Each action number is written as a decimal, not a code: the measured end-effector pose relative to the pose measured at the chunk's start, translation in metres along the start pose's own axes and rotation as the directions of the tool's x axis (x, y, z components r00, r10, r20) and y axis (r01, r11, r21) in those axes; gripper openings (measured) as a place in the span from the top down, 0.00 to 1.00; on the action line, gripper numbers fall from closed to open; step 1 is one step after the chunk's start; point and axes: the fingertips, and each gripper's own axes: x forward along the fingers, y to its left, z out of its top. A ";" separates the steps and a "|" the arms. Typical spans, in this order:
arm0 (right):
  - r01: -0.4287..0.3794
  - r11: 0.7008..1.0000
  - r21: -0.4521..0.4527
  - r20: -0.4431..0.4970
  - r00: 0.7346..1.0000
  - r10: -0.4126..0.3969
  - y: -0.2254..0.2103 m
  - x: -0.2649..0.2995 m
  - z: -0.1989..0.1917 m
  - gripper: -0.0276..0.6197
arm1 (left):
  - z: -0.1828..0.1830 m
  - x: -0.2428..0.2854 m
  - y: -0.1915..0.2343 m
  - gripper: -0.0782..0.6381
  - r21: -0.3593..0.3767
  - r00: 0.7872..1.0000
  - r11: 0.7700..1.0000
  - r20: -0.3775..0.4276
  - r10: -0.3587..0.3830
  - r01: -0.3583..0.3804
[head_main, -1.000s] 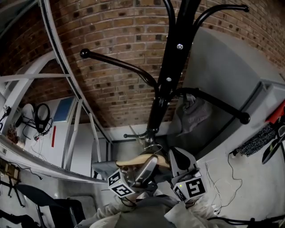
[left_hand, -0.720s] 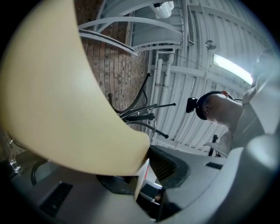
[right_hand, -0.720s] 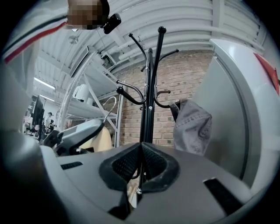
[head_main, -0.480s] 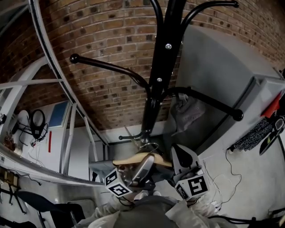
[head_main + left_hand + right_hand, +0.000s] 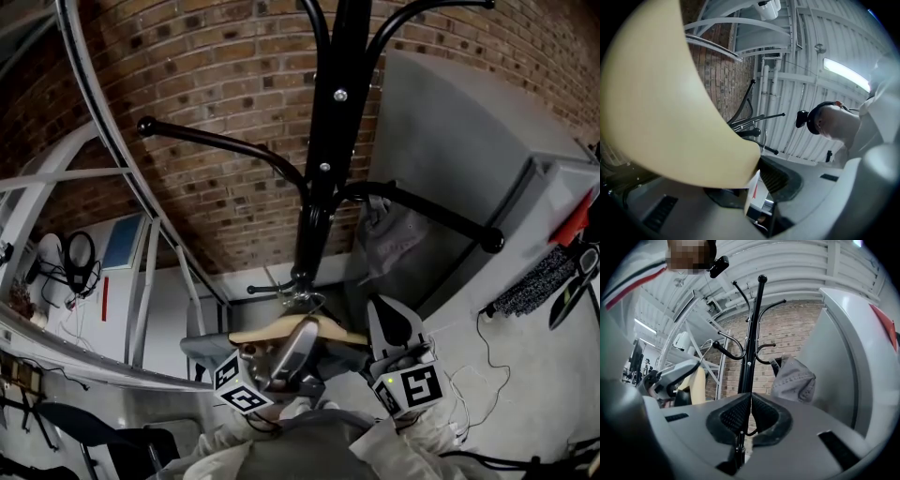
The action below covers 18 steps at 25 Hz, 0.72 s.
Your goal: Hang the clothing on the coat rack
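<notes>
First, at the near left, the left claw is clamped on a wooden hanger, its pad pressed against the wood; grey cloth shows below the hanger's left end (whether it hangs from it is unclear); the hanger's wire hook sits just beside the pole of the black coat rack, before a brick wall; to the right, the right claw is closed on nothing; farther right, a grey garment hangs from a rack arm.
</notes>
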 end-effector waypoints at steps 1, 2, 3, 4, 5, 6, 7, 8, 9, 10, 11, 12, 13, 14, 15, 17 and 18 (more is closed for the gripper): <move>0.003 1.000 -0.002 0.003 1.000 -0.003 -0.001 0.000 0.001 0.92 | 0.003 0.002 -0.001 0.75 0.004 1.000 1.000 0.004 -0.004 0.003; 0.005 1.000 -0.005 0.006 1.000 -0.005 -0.002 -0.001 0.003 0.92 | 0.005 0.004 -0.001 0.75 0.007 1.000 1.000 0.008 -0.007 0.007; 0.007 1.000 -0.008 0.010 1.000 -0.006 -0.003 -0.001 0.004 0.92 | 0.007 0.006 -0.001 0.75 0.010 1.000 1.000 0.011 -0.009 0.009; 0.008 1.000 -0.012 0.012 1.000 -0.008 -0.004 -0.002 0.005 0.92 | 0.009 0.008 -0.001 0.75 0.013 1.000 1.000 0.013 -0.012 0.012; 0.009 1.000 -0.015 0.014 1.000 -0.009 -0.005 -0.002 0.006 0.92 | 0.011 0.010 0.000 0.75 0.016 1.000 1.000 0.015 -0.015 0.015; 0.012 1.000 -0.020 0.013 1.000 -0.012 -0.007 -0.002 0.006 0.92 | 0.012 0.012 0.000 0.75 0.019 1.000 1.000 0.019 -0.018 0.018; 0.016 0.999 -0.027 0.010 1.000 -0.016 -0.008 -0.003 0.005 0.92 | 0.014 0.013 0.001 0.75 0.023 1.000 1.000 0.022 -0.021 0.021; 0.022 0.999 -0.036 0.006 1.000 -0.022 -0.011 -0.005 0.004 0.92 | 0.017 0.015 0.001 0.75 0.027 0.999 0.999 0.026 -0.023 0.022; 0.028 0.999 -0.042 0.003 1.000 -0.028 -0.013 -0.006 0.003 0.92 | 0.019 0.016 0.002 0.75 0.031 0.999 0.999 0.029 -0.024 0.023; 0.033 0.998 -0.045 0.002 0.999 -0.033 -0.016 -0.007 0.003 0.92 | 0.020 0.017 0.002 0.75 0.034 0.999 0.999 0.032 -0.025 0.024; 0.039 0.998 -0.046 0.002 0.999 -0.039 -0.019 -0.008 0.002 0.92 | 0.022 0.018 0.003 0.75 0.038 0.999 0.999 0.034 -0.026 0.025; 0.045 0.998 -0.043 0.001 0.999 -0.045 -0.022 -0.008 0.002 0.92 | 0.023 0.020 0.004 0.75 0.041 0.999 0.999 0.036 -0.027 0.026; 0.051 0.998 -0.037 0.001 0.999 -0.051 -0.024 -0.009 0.001 0.92 | 0.024 0.021 0.005 0.75 0.044 0.999 0.999 0.037 -0.028 0.026; 0.055 0.998 -0.031 0.002 0.998 -0.055 -0.025 -0.009 0.002 0.92 | 0.025 0.023 0.006 0.75 0.047 0.999 0.999 0.037 -0.028 0.026; 0.056 0.998 -0.028 0.002 0.998 -0.056 -0.026 -0.009 0.002 0.92 | 0.026 0.024 0.008 0.75 0.048 0.999 0.999 0.038 -0.026 0.025; 0.053 0.998 -0.026 -0.001 0.999 -0.053 -0.026 -0.008 0.001 0.92 | 0.026 0.026 0.012 0.75 0.047 0.999 0.999 0.038 -0.023 0.021; 0.052 0.998 -0.023 -0.001 0.999 -0.052 -0.027 -0.007 0.001 0.92 | 0.026 0.027 0.015 0.75 0.045 0.999 0.999 0.037 -0.021 0.019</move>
